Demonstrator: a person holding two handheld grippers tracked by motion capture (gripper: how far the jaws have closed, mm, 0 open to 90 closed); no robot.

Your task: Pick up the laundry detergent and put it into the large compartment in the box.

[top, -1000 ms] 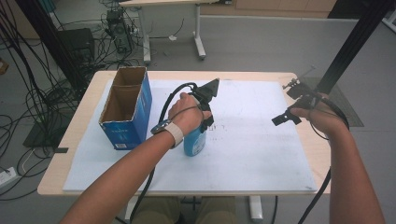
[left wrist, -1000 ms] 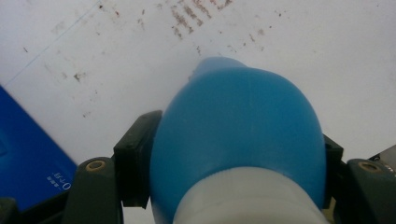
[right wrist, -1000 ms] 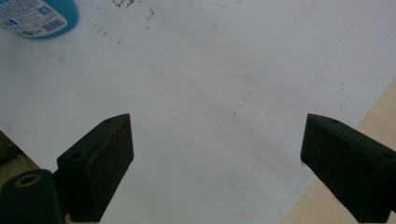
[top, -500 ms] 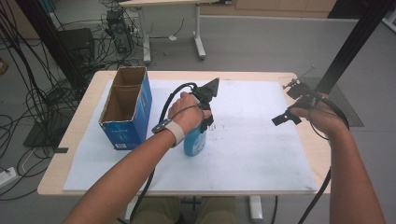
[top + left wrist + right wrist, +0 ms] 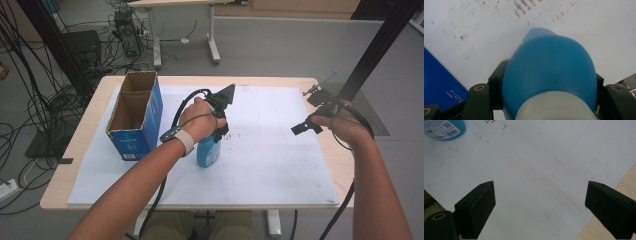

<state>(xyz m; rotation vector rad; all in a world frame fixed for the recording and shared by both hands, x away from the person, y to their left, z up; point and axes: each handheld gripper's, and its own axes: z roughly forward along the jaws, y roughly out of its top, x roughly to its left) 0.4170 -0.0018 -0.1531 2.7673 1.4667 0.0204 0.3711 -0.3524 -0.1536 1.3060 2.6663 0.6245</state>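
White sheet-covered table (image 5: 280, 185): we have the left gripper (image 5: 218, 131) clamped on the upright blue plastic bottle (image 5: 207, 152) near centre; lifting remains. Open blue cardboard box (image 5: 134, 120) at left edge; right gripper (image 5: 539, 205) jaws apart.

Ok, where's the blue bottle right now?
In the high view the blue bottle stands upright on the white mat, left of centre, just right of the open blue box, clamped in the left hand-held gripper.
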